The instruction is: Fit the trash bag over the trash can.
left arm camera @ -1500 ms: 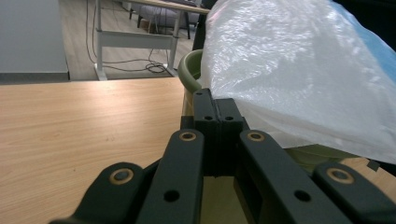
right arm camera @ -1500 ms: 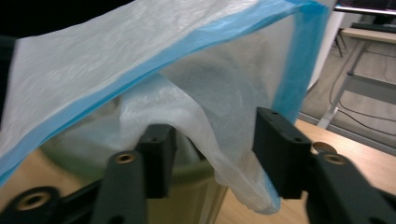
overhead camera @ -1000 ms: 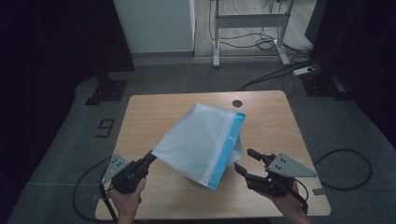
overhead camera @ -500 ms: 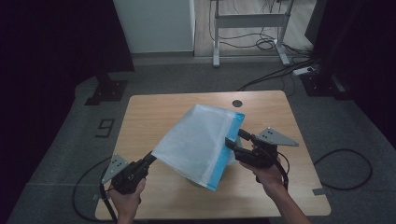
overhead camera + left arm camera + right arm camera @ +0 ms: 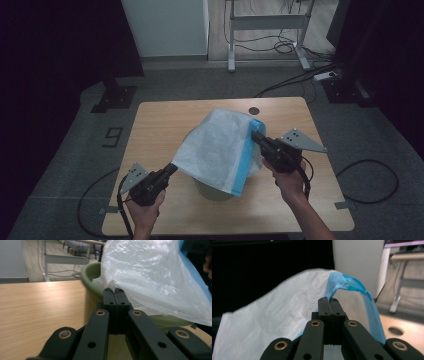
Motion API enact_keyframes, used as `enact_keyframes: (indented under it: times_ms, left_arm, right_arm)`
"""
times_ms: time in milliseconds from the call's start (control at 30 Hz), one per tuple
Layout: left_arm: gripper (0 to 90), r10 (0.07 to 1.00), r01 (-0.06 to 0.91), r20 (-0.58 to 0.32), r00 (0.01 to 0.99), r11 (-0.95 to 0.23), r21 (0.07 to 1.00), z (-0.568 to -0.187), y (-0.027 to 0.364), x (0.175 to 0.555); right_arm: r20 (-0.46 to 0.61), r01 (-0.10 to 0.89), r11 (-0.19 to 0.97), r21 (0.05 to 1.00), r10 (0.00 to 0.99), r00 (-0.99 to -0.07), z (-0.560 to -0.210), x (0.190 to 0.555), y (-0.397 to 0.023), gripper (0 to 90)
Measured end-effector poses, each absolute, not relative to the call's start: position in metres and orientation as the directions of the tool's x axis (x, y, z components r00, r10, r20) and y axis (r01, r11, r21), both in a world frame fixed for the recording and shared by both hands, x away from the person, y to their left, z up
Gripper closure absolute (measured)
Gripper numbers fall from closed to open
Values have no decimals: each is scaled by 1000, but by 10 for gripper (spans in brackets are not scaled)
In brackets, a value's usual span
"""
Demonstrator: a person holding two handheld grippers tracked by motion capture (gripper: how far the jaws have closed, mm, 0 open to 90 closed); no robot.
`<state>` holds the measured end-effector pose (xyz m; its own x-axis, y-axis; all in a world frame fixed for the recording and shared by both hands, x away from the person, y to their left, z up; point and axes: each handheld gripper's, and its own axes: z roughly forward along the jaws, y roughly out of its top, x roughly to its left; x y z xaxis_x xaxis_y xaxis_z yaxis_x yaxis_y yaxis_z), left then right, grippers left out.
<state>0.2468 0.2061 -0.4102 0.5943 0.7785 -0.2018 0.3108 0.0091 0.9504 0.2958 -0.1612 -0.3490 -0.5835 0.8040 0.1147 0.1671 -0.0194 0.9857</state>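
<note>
Bag [image 5: 220, 150] stretches between both tongs (left [image 5: 171, 167], right [image 5: 254, 135]), each clamped on it.

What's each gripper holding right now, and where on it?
Both hold the plastic bag: left gripper pinches its white corner, right gripper its blue-edged rim.

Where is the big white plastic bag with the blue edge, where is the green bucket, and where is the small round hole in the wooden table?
white plastic bag with the blue edge [image 5: 215, 150], high view, white middle.
green bucket [image 5: 91, 277], left gripper view, rim.
small round hole in the wooden table [image 5: 254, 110], high view, centre.
</note>
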Motion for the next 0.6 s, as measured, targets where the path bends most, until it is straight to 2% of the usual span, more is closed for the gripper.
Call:
enact_keyframes:
  times_ms: [167, 233, 267, 300, 367, 600]
  left_arm:
    - [871, 729, 306, -177, 662, -47, 951, -407, 193, 242]
    - [766, 701, 320, -190, 687, -58, 946, -407, 193, 241]
    - [766, 684, 324, -194, 703, -65, 944, -407, 194, 241]
    - [642, 663, 314, -191, 724, -71, 947, -406, 201, 236]
    - [509, 656, 319, -201, 728, -64, 946, -404, 205, 234]
    - [418, 662, 270, -185, 726, -27, 962, -380, 230, 227]
  right_arm:
    - [78, 93, -30, 995, 818, -569, -327, 291, -163, 887]
    - [69, 74, -33, 997, 819, -570, -323, 288, -163, 887]
    - [62, 67, -29, 997, 821, -568, -322, 287, -163, 887]
    - [49, 61, -18, 998, 821, -569, -322, 286, -163, 887]
    - [43, 57, -13, 998, 822, -568, -323, 285, -164, 886]
    - [51, 58, -22, 998, 826, -561, -322, 287, -167, 887]
